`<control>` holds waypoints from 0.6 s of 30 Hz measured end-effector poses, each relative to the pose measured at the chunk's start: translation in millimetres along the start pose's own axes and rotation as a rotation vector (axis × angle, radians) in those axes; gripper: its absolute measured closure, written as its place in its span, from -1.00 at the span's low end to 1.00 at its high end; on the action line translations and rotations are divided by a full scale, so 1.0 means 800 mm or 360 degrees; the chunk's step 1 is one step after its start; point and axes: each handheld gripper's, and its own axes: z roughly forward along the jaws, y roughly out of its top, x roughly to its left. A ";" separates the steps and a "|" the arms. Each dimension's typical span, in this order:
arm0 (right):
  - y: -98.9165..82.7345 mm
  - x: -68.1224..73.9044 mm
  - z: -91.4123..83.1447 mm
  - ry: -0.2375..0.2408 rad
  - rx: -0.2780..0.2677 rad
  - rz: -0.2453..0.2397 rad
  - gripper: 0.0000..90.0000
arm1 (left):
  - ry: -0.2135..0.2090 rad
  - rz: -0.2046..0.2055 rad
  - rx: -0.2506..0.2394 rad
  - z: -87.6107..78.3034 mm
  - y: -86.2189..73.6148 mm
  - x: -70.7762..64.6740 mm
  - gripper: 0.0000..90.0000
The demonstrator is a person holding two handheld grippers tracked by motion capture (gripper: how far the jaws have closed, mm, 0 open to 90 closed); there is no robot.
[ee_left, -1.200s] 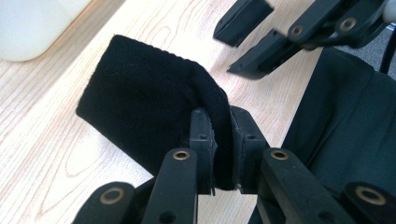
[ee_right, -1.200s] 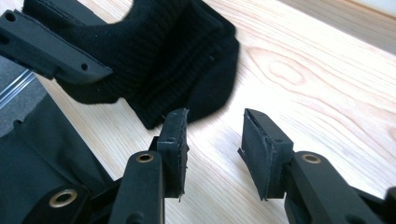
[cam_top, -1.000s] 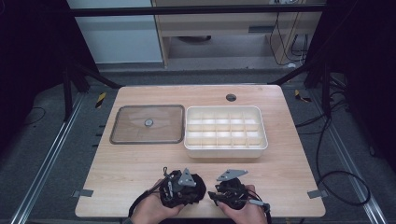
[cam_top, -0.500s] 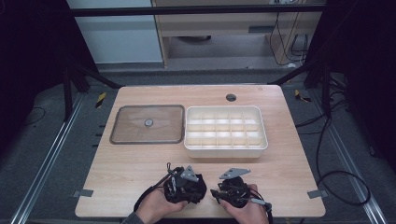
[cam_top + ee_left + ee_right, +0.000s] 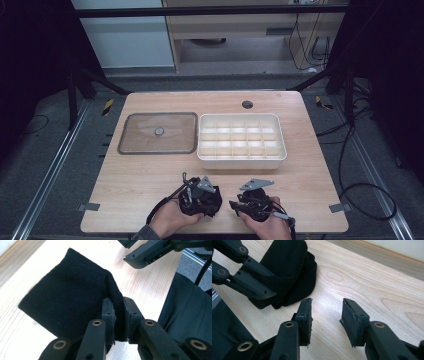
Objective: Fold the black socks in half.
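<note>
A folded piece of black cloth (image 5: 67, 295) lies on the light wooden table (image 5: 150, 175) near its front edge. My left gripper (image 5: 118, 302) is shut on one folded edge of the cloth, which bunches between the pads. In the right gripper view the same cloth (image 5: 292, 265) lies at the upper left with the left gripper (image 5: 265, 293) clamped on it. Just beside it, my right gripper (image 5: 327, 306) is open over bare wood, with nothing between its fingers. From above, the left gripper (image 5: 202, 196) and right gripper (image 5: 239, 204) sit side by side, each in a hand.
A white tray (image 5: 242, 159) divided into several compartments stands mid-table. To its left lies a clear flat lid (image 5: 131, 135) with a small knob. A round hole (image 5: 247, 104) marks the table's far side. A dark trouser leg (image 5: 190, 305) is close to the front edge.
</note>
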 end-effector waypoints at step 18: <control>0.003 0.001 -0.001 -0.0006 -0.0005 0.0015 0.29 | -0.0006 -0.0012 -0.0021 0.000 -0.003 0.000 0.78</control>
